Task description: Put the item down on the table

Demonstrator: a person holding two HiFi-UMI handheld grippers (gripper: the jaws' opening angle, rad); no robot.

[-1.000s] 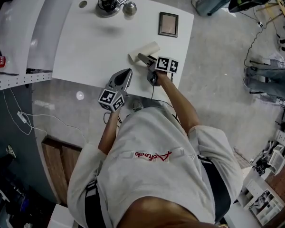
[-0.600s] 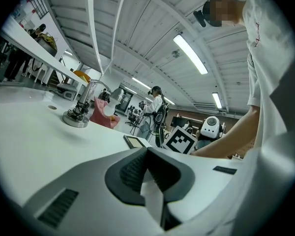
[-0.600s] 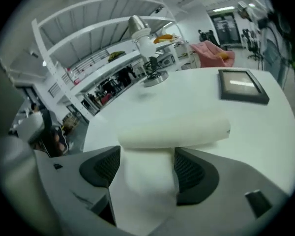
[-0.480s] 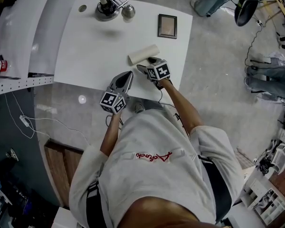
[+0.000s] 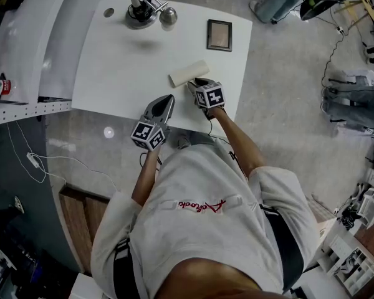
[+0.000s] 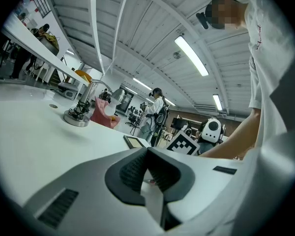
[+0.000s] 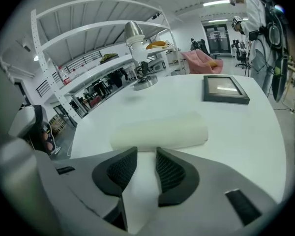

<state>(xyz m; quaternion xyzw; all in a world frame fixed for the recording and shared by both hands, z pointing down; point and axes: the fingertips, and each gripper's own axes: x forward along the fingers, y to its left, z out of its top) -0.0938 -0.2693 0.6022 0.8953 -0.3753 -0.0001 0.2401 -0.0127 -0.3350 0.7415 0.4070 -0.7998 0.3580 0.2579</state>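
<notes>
On the white table (image 5: 112, 61), the cream roll (image 5: 189, 73) lies flat, just at twelve o'clock of the right gripper (image 5: 193, 84), whose empty jaws are closing. At the roll's seven o'clock, the left gripper (image 5: 167, 98) is pressed together, empty.

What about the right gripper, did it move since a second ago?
Yes. The right gripper backed off the roll toward the table's near edge, farther from the picture frame. Its jaws are closing with nothing between them.
</notes>
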